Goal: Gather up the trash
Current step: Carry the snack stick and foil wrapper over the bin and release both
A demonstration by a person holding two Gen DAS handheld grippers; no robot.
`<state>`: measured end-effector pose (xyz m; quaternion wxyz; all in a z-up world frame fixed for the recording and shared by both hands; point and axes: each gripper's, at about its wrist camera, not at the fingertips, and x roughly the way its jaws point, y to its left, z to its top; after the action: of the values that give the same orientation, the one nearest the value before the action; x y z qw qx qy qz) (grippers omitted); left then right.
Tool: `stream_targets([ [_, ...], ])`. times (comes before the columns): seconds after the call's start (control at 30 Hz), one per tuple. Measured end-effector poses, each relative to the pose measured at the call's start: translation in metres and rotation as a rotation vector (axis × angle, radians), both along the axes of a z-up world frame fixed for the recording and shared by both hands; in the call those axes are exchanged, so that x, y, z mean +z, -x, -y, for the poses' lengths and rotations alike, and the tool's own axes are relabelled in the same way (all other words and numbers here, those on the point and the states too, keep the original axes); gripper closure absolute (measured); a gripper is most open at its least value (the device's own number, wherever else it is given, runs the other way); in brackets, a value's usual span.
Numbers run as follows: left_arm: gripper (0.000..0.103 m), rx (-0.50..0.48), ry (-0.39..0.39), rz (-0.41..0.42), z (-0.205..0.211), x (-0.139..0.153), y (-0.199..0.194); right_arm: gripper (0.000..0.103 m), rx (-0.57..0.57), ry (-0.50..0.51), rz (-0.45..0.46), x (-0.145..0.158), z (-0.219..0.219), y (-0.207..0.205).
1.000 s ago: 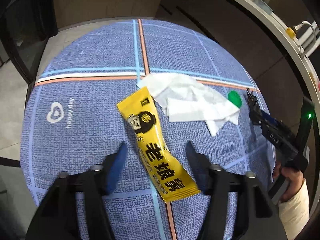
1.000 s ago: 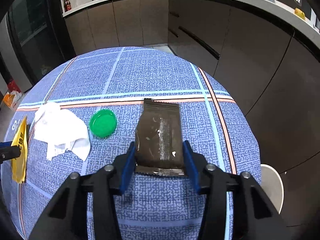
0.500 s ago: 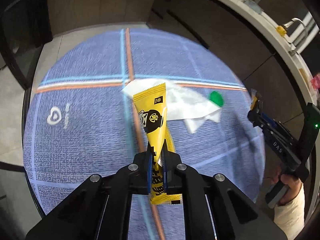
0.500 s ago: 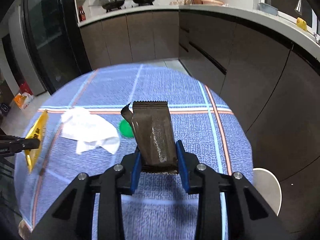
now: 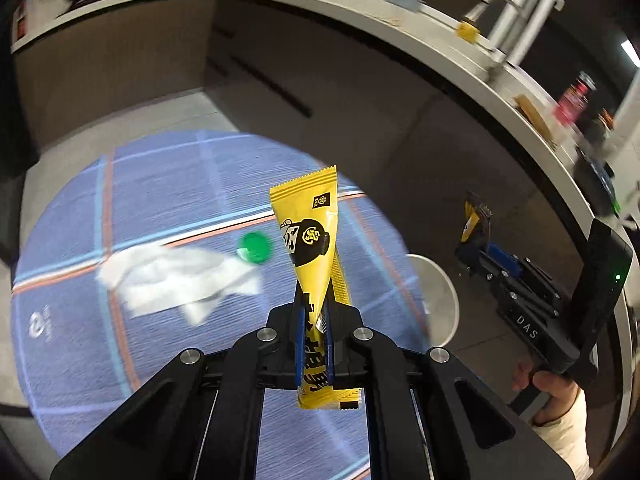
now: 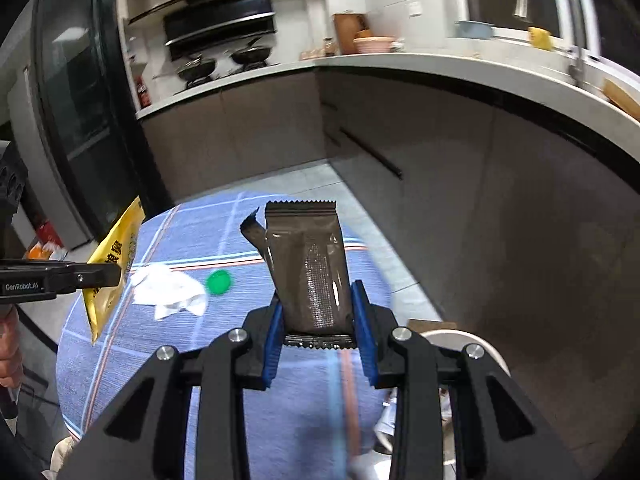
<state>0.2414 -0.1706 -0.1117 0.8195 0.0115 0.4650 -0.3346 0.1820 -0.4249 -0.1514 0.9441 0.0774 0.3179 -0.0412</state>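
Observation:
My left gripper (image 5: 313, 316) is shut on a yellow snack wrapper (image 5: 310, 236) and holds it upright above the round blue-clothed table (image 5: 160, 184); the wrapper also shows in the right wrist view (image 6: 112, 264). My right gripper (image 6: 318, 320) is shut on a brown foil wrapper (image 6: 310, 272), lifted over the table's right edge. A crumpled white tissue (image 5: 176, 276) and a green bottle cap (image 5: 254, 246) lie on the cloth; they also show in the right wrist view, tissue (image 6: 168, 290) and cap (image 6: 218, 282).
A white bin (image 6: 472, 344) stands on the floor beside the table's right side; it also shows in the left wrist view (image 5: 436, 292). Dark cabinets (image 6: 420, 168) and a curved countertop with a sink tap (image 6: 560, 4) run behind.
Both grippers closed on their wrappers, lifted them off the cloth, and have swung up and to the right toward the table's edge. Tissue and cap stayed on the table.

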Motion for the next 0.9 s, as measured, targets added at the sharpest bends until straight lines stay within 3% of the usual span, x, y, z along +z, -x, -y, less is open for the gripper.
stream_targets([
  [0.23,0.096,-0.109,0.001,0.026,0.08,0.0,0.019,0.07,-0.125,-0.023,0.013,-0.006,0.061,0.044],
  [0.47,0.096,-0.217,-0.017,0.038,0.145,-0.012,0.045,0.07,-0.221,-0.058,-0.017,-0.031,0.109,0.078],
  [0.9,0.096,-0.302,-0.109,0.045,0.231,-0.062,0.072,0.07,-0.265,-0.143,-0.107,-0.094,0.14,0.099],
])
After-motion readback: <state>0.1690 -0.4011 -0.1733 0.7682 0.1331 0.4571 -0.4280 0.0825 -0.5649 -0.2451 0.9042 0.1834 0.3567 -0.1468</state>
